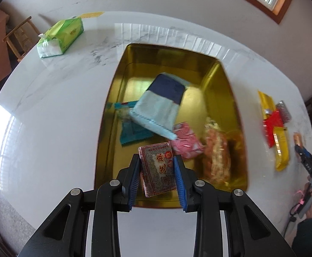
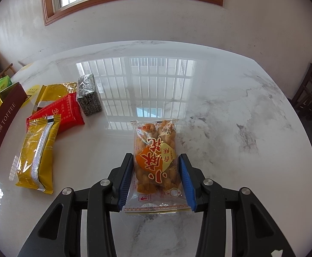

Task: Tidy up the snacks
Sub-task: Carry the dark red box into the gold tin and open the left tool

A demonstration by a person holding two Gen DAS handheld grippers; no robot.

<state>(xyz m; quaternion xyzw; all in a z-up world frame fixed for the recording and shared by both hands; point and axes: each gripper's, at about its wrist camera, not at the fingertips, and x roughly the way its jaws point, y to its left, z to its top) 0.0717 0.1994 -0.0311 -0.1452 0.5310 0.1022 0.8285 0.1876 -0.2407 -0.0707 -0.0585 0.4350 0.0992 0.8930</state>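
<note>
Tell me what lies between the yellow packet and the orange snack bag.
Right wrist view: only bare marble table separates the yellow packet from the orange snack bag.

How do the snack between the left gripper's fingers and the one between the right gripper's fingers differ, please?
The dark brick-like snack is stiff and patterned grey with red print; the clear twist bag is soft, showing orange fried pieces. The brick is over the gold tin; the bag lies flat on the marble table. The left gripper looks shut on its snack; the right gripper merely straddles its bag. Both are sealed packets.
</note>
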